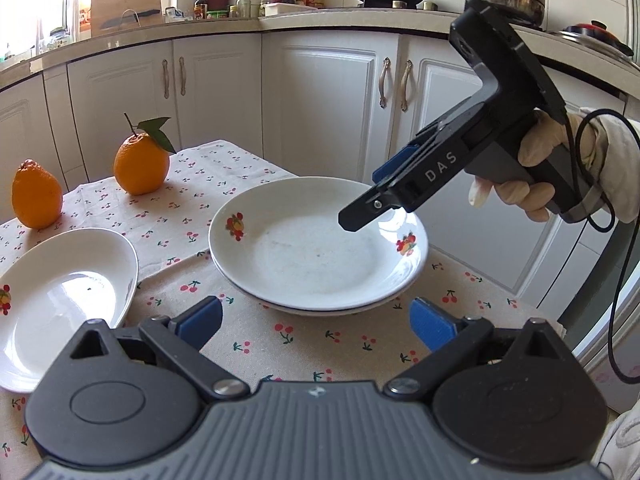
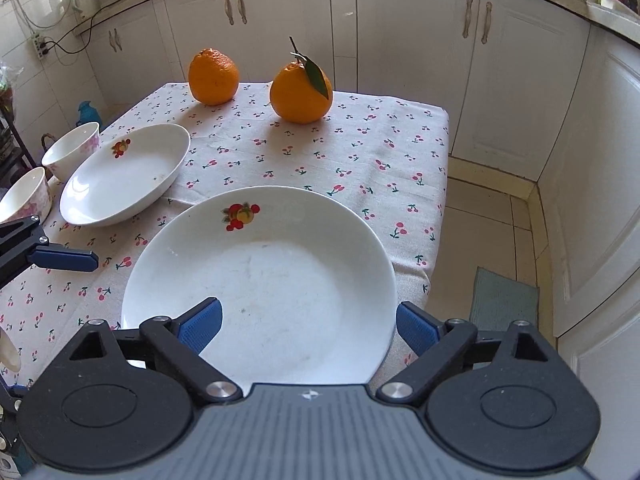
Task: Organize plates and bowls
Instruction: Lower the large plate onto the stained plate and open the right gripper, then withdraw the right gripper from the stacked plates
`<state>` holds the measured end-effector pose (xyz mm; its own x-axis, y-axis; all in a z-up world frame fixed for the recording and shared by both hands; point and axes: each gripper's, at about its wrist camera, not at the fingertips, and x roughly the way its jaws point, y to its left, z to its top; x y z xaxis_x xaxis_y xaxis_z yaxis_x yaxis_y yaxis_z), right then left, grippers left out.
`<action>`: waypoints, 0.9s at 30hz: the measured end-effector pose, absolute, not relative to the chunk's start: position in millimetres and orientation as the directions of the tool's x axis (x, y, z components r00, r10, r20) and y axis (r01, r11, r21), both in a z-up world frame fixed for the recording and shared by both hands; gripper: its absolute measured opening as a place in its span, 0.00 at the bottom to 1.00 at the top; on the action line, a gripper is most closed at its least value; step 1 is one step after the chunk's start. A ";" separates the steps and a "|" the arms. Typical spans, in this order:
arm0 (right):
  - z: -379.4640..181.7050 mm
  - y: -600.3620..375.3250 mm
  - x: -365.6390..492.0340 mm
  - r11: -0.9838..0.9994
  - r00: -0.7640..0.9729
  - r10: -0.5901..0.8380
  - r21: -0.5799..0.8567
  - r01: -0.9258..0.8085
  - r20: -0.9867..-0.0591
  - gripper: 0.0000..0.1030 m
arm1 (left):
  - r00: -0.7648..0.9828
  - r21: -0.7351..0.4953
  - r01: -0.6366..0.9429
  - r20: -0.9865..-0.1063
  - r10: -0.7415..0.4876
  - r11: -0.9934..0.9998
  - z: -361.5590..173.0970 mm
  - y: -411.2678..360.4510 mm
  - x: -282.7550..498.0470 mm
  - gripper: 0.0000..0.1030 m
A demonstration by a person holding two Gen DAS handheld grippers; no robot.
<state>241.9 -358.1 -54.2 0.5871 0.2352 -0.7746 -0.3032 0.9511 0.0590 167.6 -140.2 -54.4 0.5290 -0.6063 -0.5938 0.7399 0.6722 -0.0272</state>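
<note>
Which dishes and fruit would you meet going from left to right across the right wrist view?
Two small bowls → oval dish → plain orange → round plate and leafy orange.

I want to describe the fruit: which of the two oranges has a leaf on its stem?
The orange with the leaf, nearer the cabinets on the right in the right wrist view; the bare orange beside it shows no leaf.
</note>
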 end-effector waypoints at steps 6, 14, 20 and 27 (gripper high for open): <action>-41.0 -339.0 217.6 0.946 0.628 0.262 0.065 -0.319 -0.733 1.00 | 0.572 -0.013 0.704 -0.582 -0.578 0.710 -51.2 -129.1 159.4 0.98; -48.4 -305.5 170.7 0.958 0.670 0.246 0.071 -0.278 -0.701 1.00 | 0.706 0.108 0.527 -0.608 -0.364 0.843 -62.5 -103.6 153.9 0.98; -50.5 -284.3 151.7 0.959 0.691 0.268 0.115 -0.260 -0.671 1.00 | 0.750 0.125 0.346 -0.632 -0.194 0.930 -75.1 -76.2 166.6 0.98; -49.5 -267.7 149.4 0.954 0.687 0.267 0.083 -0.289 -0.676 1.00 | 0.740 0.069 0.258 -0.655 -0.152 0.964 -83.1 -60.7 183.0 0.98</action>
<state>149.4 -267.7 -49.5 0.6873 0.2668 -0.6756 -0.2889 0.9538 0.0828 183.0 -60.7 -83.1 0.7400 -0.1518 -0.6553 0.2584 0.9636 0.0686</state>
